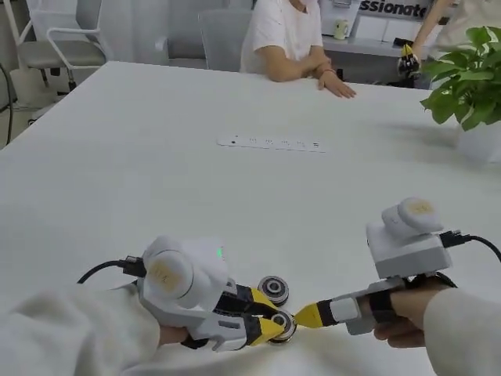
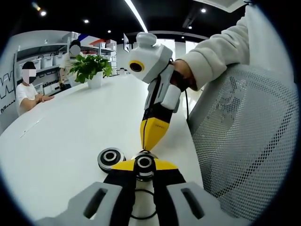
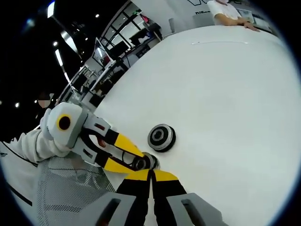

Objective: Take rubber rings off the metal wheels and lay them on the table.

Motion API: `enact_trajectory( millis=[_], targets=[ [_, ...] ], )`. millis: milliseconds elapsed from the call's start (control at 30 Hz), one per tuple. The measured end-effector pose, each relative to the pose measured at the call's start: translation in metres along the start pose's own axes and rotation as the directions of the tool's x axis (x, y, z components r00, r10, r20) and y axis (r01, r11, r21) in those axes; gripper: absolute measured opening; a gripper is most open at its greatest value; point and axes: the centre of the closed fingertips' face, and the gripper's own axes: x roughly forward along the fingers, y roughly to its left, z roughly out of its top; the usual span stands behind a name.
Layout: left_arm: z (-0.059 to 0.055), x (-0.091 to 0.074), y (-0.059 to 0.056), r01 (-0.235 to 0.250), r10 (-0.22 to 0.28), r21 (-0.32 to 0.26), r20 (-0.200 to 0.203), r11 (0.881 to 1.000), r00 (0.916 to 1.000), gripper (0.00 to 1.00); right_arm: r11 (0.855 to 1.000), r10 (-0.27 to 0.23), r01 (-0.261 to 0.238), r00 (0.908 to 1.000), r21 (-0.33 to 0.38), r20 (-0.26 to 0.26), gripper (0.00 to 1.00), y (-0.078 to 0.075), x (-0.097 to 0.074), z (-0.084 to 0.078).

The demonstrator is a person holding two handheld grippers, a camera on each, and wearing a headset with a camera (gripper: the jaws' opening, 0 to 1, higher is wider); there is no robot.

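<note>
Low in the centre of the head view, the left gripper (image 1: 272, 317) is clamping a small silver metal wheel with a black rubber ring (image 1: 286, 325). The right gripper (image 1: 300, 316), jaws pressed together, is touching its rim. A second matching wheel (image 1: 273, 289) is lying just above on the white table (image 1: 156, 157). The ring is likely to snap free and flick away, or the wheel to twist loose.

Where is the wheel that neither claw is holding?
In the head view the loose wheel lies on the table, near the bottom centre, just beyond the left claw.
</note>
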Motion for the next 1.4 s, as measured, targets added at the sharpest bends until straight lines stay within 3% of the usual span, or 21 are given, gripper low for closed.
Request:
enact_trajectory(
  millis=[167,1067,1267,1367,1400],
  targets=[
    [0.0,0.0,0.001,-0.007,0.007,-0.001,-0.002,1.0,1.0,0.08,0.999,0.013,-0.014,0.9998,0.031,0.016,0.0,0.001,0.001,0.002],
    [0.0,0.0,0.002,-0.013,0.013,-0.003,-0.002,1.0,0.9999,0.08,0.999,0.039,-0.039,0.9992,-0.035,0.005,0.0,0.013,0.003,0.004],
    [0.0,0.0,0.002,-0.014,0.014,-0.004,-0.001,1.0,0.9999,0.08,0.997,0.074,-0.073,0.9971,-0.039,0.018,0.0,0.021,0.005,0.006],
    [0.001,0.0,0.002,-0.016,0.016,-0.005,0.0,1.0,0.9999,0.08,0.997,0.037,-0.036,0.9993,-0.075,0.002,0.0,0.017,0.005,0.006],
    [0.001,0.0,0.002,-0.017,0.017,-0.006,0.001,1.0,0.9999,0.08,0.996,0.048,-0.048,0.9988,-0.077,0.01,0.0,0.021,0.006,0.007]
  ],
)
